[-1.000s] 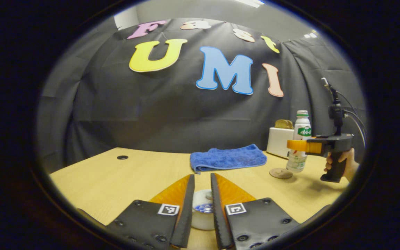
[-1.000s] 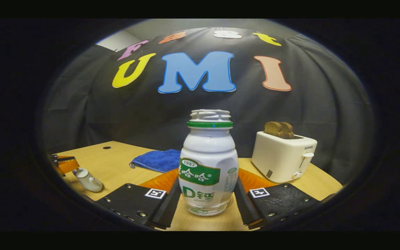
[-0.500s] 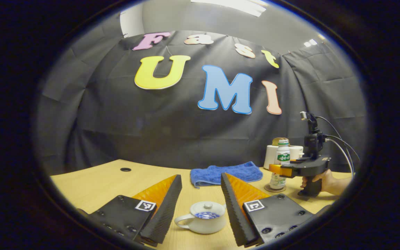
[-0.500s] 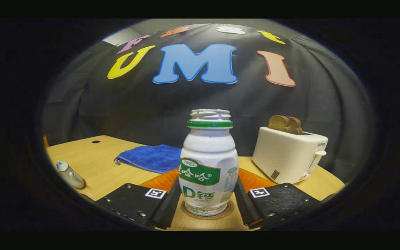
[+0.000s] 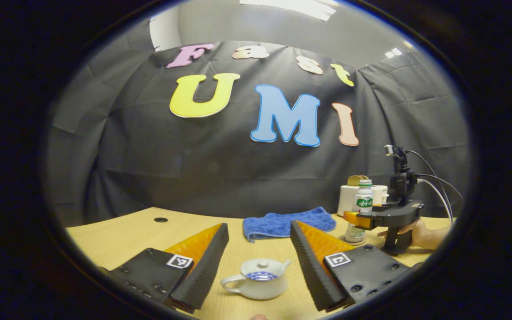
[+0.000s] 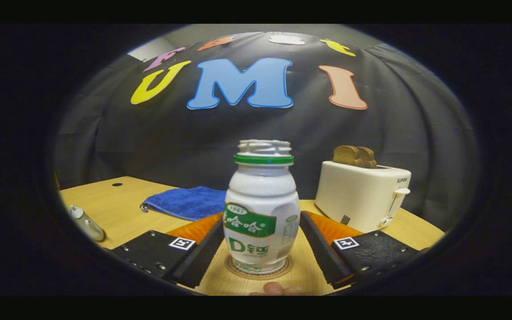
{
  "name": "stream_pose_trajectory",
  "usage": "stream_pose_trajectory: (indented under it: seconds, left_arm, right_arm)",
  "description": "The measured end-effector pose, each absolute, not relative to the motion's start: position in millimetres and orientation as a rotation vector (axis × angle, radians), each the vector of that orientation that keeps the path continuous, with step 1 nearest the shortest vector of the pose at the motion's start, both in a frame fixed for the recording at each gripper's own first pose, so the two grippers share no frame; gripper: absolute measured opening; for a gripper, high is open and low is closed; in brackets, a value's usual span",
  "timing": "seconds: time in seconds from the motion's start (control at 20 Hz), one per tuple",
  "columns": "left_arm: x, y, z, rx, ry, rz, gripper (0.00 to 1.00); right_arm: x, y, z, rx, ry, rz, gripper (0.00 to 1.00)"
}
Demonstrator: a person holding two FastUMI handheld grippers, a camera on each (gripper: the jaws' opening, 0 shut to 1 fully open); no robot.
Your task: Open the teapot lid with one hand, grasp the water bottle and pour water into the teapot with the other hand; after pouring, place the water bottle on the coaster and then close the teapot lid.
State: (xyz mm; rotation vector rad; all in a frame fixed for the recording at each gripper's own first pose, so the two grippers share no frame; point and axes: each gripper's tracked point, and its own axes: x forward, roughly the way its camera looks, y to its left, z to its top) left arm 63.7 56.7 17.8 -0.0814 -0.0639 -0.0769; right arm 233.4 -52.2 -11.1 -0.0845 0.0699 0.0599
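The white teapot [image 5: 258, 280] stands on the wooden table [image 5: 122, 235] with its lid [image 5: 261, 267] on, handle to the left. My left gripper [image 5: 259, 227] is open, its fingers wide on either side of the pot and touching nothing. In the right gripper view the white bottle [image 6: 261, 209] with a green label stands upright on the round coaster [image 6: 234, 266]. My right gripper [image 6: 261, 220] is open, its fingers spread a little off the bottle's sides. The teapot [image 6: 86, 220] also shows at the far left there. Farther off in the left gripper view, the right gripper [image 5: 362, 218] stays at the bottle [image 5: 363, 206].
A white toaster [image 6: 362, 195] with bread in it stands at the back right. A folded blue towel [image 6: 189, 202] lies at the back middle. A small round hole [image 5: 160, 219] marks the far left of the table. A hand [image 5: 422, 233] holds the right gripper's grip.
My left gripper let go of the lid, opened wide and drew back; the lid rests on the teapot. The bottle came down onto the coaster and my right fingers spread off it.
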Motion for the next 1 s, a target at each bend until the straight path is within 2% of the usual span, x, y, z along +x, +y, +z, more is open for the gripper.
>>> stream_pose_trajectory:
  seconds: [0.15,0.4,0.65,0.8,0.95,1.0]
  left_arm:
    - [61,55,19,-0.054,-0.074,-0.072,1.0]
    - [36,53,28,-0.056,-0.074,-0.046,1.0]
    - [-14,-4,-6,-0.097,0.041,-0.055,0.99]
    - [-43,-23,-21,-0.078,0.087,-0.049,0.99]
    - [-60,-23,-11,-0.017,0.049,-0.003,0.99]
    - [-64,-30,-19,-0.01,0.047,-0.002,0.99]
  right_arm:
    - [206,-53,3,-0.077,0.024,0.058,0.97]
    - [112,-50,25,-0.077,-0.031,0.063,0.97]
    - [0,-16,13,-0.021,-0.032,0.021,0.97]
    - [-34,14,-7,-0.063,-0.027,0.046,0.97]
    - [-47,27,-30,-0.023,0.032,0.052,0.96]
    - [-45,26,-22,-0.012,0.005,0.02,0.98]
